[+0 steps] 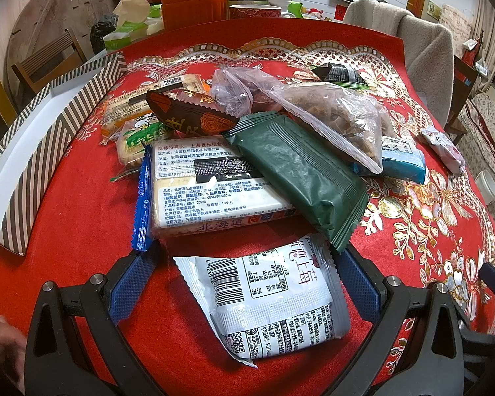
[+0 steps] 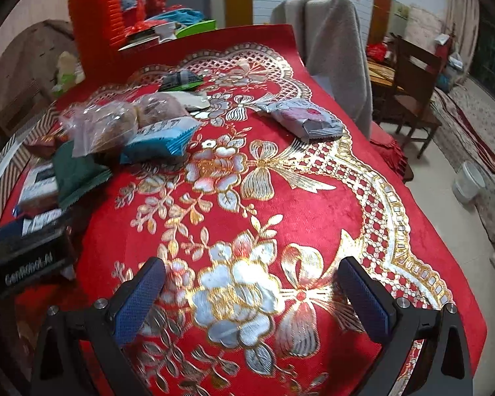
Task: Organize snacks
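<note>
Seemingly little is sorted: the striped box shows nothing inside, the snack pile lies beside it on the worktop, the left hand-held gripper spread around a white packet, the right hand-held gripper spread over bare cloth.

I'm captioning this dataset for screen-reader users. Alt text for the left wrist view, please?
The open left gripper straddles a white snack packet on a red tablecloth. Behind lies a pile of packets, topped by a dark green packet; a striped box stands left.
</note>
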